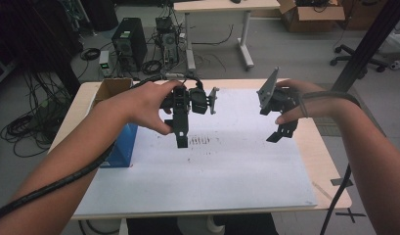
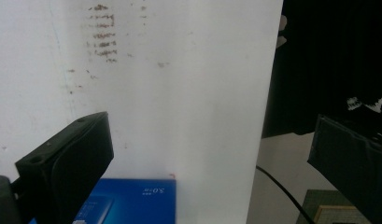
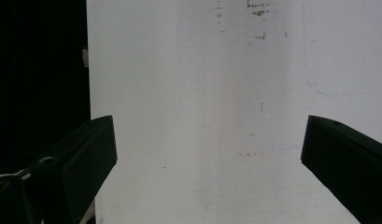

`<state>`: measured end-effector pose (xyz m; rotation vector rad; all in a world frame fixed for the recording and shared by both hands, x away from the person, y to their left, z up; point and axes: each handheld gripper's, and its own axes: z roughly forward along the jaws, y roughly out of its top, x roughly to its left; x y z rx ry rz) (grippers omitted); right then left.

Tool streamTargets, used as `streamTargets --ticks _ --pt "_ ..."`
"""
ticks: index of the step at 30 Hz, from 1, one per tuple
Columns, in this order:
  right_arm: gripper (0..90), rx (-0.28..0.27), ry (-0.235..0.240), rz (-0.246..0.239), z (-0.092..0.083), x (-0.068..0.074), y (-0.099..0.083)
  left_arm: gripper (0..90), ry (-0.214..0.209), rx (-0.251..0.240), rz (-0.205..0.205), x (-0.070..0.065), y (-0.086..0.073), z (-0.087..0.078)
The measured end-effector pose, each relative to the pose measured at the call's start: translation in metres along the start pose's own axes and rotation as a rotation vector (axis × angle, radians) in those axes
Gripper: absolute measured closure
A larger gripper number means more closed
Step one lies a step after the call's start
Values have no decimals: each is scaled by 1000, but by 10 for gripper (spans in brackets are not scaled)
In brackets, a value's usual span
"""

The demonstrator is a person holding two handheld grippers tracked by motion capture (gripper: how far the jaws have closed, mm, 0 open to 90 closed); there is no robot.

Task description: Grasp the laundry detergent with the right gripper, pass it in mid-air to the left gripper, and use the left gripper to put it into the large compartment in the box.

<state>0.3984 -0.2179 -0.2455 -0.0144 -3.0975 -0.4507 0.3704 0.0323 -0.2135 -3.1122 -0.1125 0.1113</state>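
A smudged white sheet [image 1: 227, 166] covers the pale wooden surface [image 1: 329, 161]; a glossy blue box [image 1: 122, 147] lies at its left edge. Left tongs [image 1: 182, 139] and right tongs [image 1: 280, 133] hang released, jaws wide.

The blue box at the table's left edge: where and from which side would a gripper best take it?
The blue rectangular box lies against the left edge of the white sheet. Probably grip across its two long sides, from above with the open left gripper, which is nearer; the open right gripper is farther. Its height is unclear.

Pale wooden table [image 1: 329, 161]; white sheet [image 1: 227, 171] over it; blue box [image 1: 120, 147] at left edge
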Motion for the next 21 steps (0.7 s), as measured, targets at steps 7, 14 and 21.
streamTargets --ticks 7,14,21 --pt "37 12 6 0 2 -3 1 2 5 21 -4 1 -1 4" --pt "38 14 3 -4 1 -2 4 2 6 11 -8 0 -5 3" --pt "37 6 -5 -7 0 2 7 2 6 -43 -30 -4 -13 4"
